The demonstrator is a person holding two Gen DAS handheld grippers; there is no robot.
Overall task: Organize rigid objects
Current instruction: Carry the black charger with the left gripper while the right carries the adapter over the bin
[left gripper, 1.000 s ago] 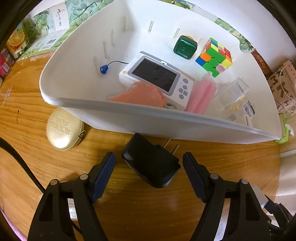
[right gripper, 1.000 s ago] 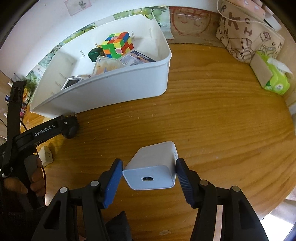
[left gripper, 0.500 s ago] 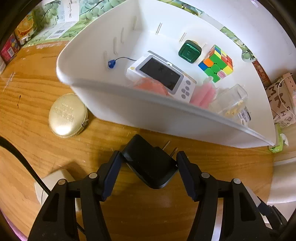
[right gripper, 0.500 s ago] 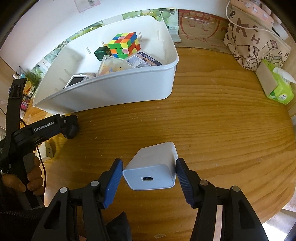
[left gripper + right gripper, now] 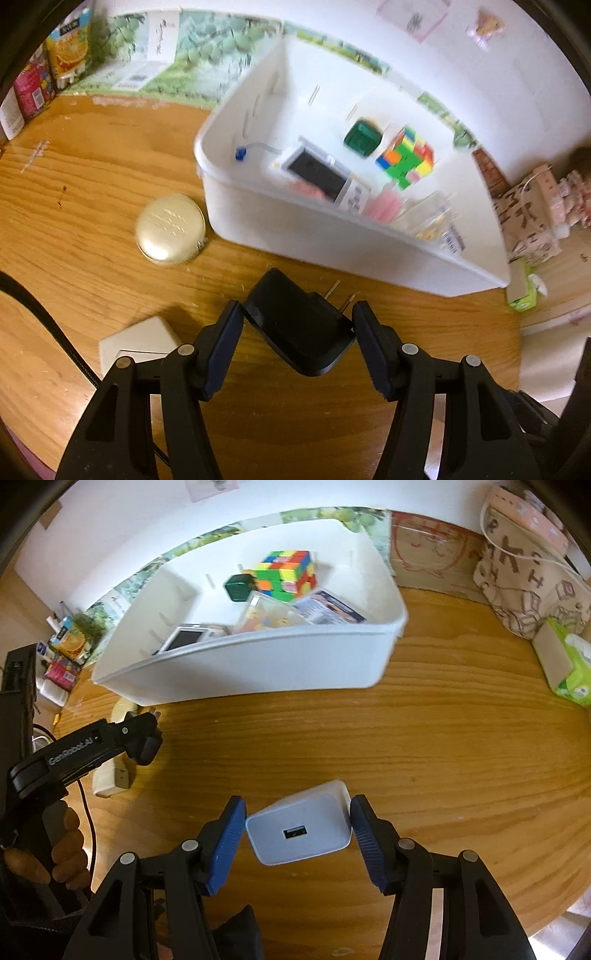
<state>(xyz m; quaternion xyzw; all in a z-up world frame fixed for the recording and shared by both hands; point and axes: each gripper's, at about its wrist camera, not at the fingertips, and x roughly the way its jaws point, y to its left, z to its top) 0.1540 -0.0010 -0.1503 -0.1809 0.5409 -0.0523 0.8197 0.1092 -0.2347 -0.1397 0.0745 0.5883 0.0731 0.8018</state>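
Fingers of the left gripper (image 5: 297,325) clamp a black charger (image 5: 298,326), prongs aimed at the white bin (image 5: 332,243); those of the right gripper (image 5: 297,825) pinch a white charger (image 5: 299,829) above the desk (image 5: 424,746). Only the left view shows the gold tin (image 5: 170,229) beside the bin; only the right view shows a hand (image 5: 62,853) gripping the left handle and the green tissue pack (image 5: 570,664).

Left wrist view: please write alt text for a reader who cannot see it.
The left gripper, whose jaws have just been closing, holds a black plug adapter above a wooden table. Beyond it stands a white bin holding a colour cube, a green box and a small screen device; a gold tin lies beside the bin.
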